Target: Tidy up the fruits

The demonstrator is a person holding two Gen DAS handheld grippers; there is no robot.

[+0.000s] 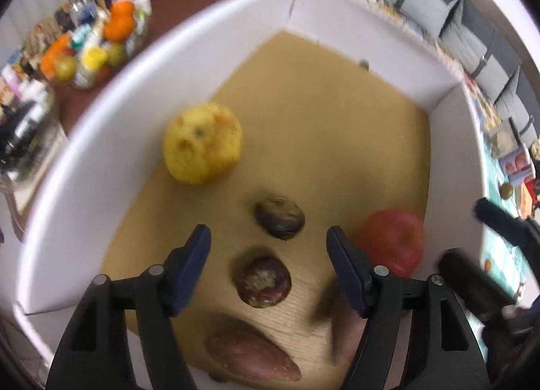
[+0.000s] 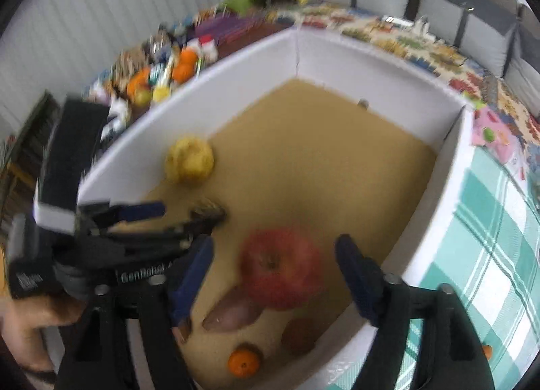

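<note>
At the far left, outside the white box (image 1: 84,167), stands a blurred cluster of bottles and oranges (image 1: 118,23) on a brown surface. Inside the box, on its tan floor, the yellow fruit (image 1: 202,143) lies near the left wall. To its right, two dark round fruits (image 1: 279,217) lie one beyond the other; the left tool (image 1: 268,265) hangs above the nearer one, released, nothing between its blue pads. A long reddish-brown fruit (image 1: 251,353) lies at the near edge. Further right, the red apple (image 2: 281,271) rests by the right wall, under the right tool (image 2: 273,275), whose pads stand apart from it. A small orange (image 2: 243,363) lies nearer. At right, the bench carries a green checked cloth (image 2: 489,255).
</note>
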